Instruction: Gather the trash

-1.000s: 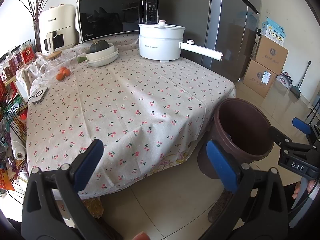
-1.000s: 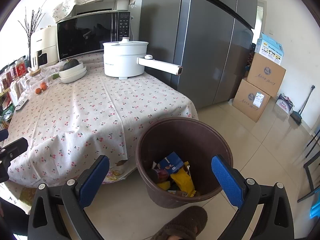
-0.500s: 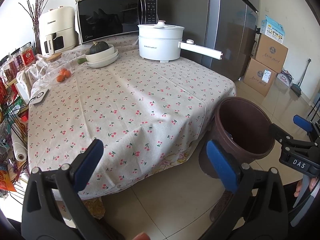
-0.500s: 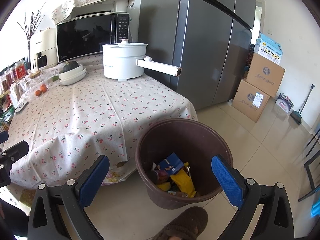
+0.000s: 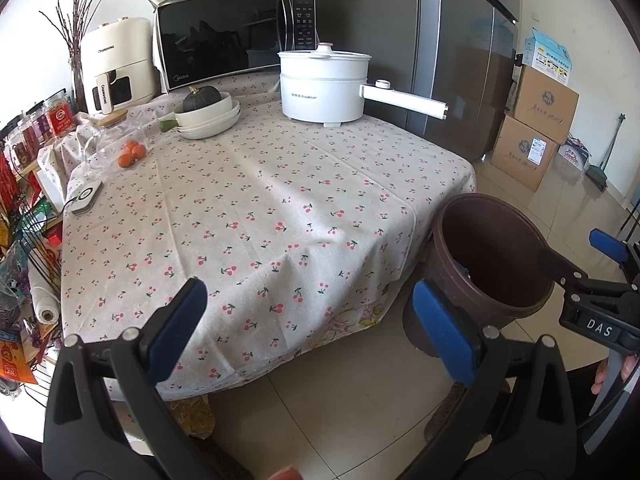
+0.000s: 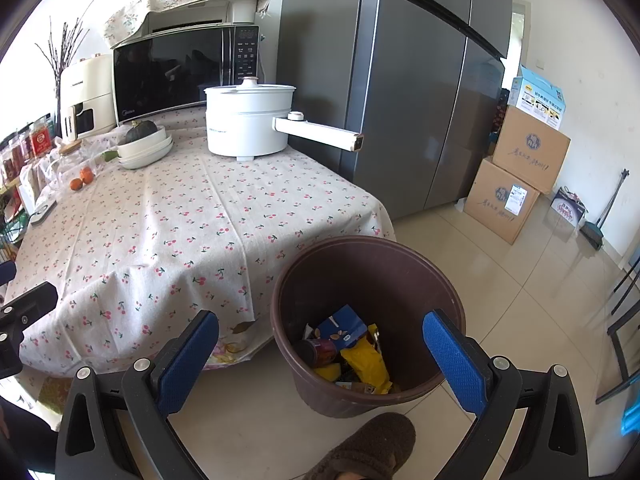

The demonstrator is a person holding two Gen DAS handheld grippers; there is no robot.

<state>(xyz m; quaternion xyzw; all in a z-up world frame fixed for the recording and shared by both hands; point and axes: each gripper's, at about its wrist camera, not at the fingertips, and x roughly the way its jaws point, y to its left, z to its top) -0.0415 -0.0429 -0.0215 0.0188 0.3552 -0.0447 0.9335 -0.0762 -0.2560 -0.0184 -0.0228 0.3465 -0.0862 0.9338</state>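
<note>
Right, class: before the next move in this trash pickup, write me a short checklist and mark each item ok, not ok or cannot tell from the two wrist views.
1. Left gripper open and empty: ok.
2. Right gripper open and empty: ok.
3. Bin upright on the floor beside the table: ok.
4. Room left in the bin: ok; the wrappers and can lie only at the bottom.
5. Trash left on the tablecloth: cannot tell; only the pot, bowls, oranges and a small white device show there.
6. Slipper clear of the bin: ok, close but apart.
</note>
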